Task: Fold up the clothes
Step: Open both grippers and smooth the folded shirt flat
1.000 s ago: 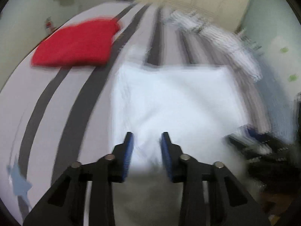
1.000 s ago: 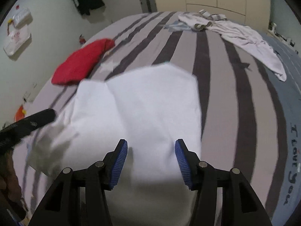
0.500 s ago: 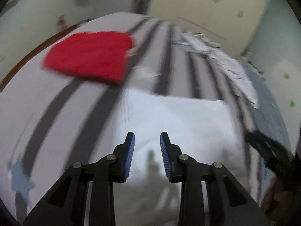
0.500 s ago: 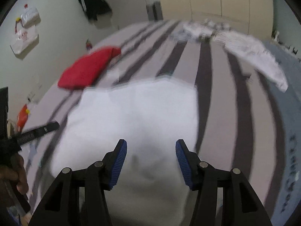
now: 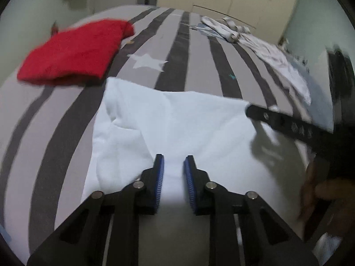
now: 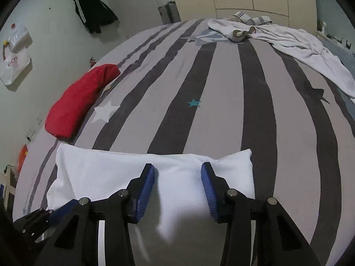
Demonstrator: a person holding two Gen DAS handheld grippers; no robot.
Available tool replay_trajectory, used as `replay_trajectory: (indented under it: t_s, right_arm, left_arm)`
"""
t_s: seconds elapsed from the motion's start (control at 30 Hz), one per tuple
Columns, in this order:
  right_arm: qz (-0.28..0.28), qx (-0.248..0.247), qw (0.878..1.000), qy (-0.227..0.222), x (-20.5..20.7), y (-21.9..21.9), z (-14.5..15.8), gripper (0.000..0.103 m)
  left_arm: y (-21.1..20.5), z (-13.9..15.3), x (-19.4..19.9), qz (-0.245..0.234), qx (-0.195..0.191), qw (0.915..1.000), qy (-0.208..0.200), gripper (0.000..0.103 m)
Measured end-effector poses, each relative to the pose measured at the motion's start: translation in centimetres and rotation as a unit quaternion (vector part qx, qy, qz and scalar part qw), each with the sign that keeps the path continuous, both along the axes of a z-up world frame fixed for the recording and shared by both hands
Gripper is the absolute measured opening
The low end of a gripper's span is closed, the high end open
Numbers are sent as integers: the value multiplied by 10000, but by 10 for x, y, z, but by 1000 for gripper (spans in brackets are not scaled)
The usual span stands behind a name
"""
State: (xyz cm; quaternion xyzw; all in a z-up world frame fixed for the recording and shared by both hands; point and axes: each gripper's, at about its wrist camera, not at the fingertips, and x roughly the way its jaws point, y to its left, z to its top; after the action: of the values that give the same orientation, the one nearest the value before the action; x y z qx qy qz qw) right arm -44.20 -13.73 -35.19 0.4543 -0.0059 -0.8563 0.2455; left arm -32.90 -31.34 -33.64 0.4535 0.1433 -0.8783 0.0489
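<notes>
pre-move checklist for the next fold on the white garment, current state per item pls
1. Left gripper open: ok, pads apart with white garment showing between them.
2. Right gripper open: ok, wide gap.
3. Either gripper holding cloth: cannot tell, near hem hidden.
4. Garment flat: not ok, wrinkles on its left part.
5. Striped bed cover beyond the garment bare: ok.
6. Red garment and the rumpled white clothes apart from it: ok.

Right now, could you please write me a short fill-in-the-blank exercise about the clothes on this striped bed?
1. The white folded garment lies on a bedcover striped grey and ____.
2. The folded ____ garment lies near the bed's left edge.
3. The right gripper has its jaws ____ above the white garment.

Missing words: black; red; open
</notes>
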Motion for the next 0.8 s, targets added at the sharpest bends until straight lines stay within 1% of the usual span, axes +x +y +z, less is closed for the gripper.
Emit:
replay_trajectory:
  t_s: [0.03,0.07,0.13,0.2,0.33,0.4,0.47,0.5,0.53,0.6,0.67,0.73,0.77,0.8]
  right_arm:
    - [-12,-13,10000,5,1,1,2,39]
    - [-51,-24,10000,-24,1,3,5,39]
    - [-140,-50,9999,-40,1,8,16,39]
    - [-214,-112,9997,55,2,12,33,39]
    - [-209,-163,9996,-14,-2,12,25,39]
    - [-200,-185,9996,-59,-4,11,19,38]
    - [-191,-208,9995,-104,-6,10,13,38]
    - [-186,-219,9995,-127,-7,10,10,38]
    - [-182,-230,9995,-149,-8,10,7,36]
    - [-172,-252,9993,-194,-10,9,2,31]
    - [-184,-287,9992,-211,-10,11,0,29]
    - [-234,-331,9990,-185,-7,20,7,29]
    - [-259,-342,9989,-182,-6,27,12,29]
    - [-299,-331,9989,-148,-3,36,19,29]
  left_arm:
    - [-7,3,-1,110,114,9999,-69,7]
    - [-13,7,-3,201,178,9996,-119,7]
    - [-23,23,-4,384,168,9991,55,7]
    - [-26,39,-12,345,175,9986,359,7]
    - [-22,35,-45,51,5,9990,439,7]
    - [-26,9,-60,120,-137,9998,83,7]
    - [-41,-15,-61,226,162,9996,-27,5]
    - [-48,-18,-58,265,306,9992,65,3]
    - [-54,-20,-55,303,448,9984,169,3]
    - [-58,-15,-56,314,482,9983,121,3]
    - [-67,-9,-51,513,527,9972,139,2]
    - [-77,-2,-43,750,547,9955,166,3]
    - [-83,5,-37,904,408,9949,202,4]
    - [-87,11,-32,958,379,9943,259,4]
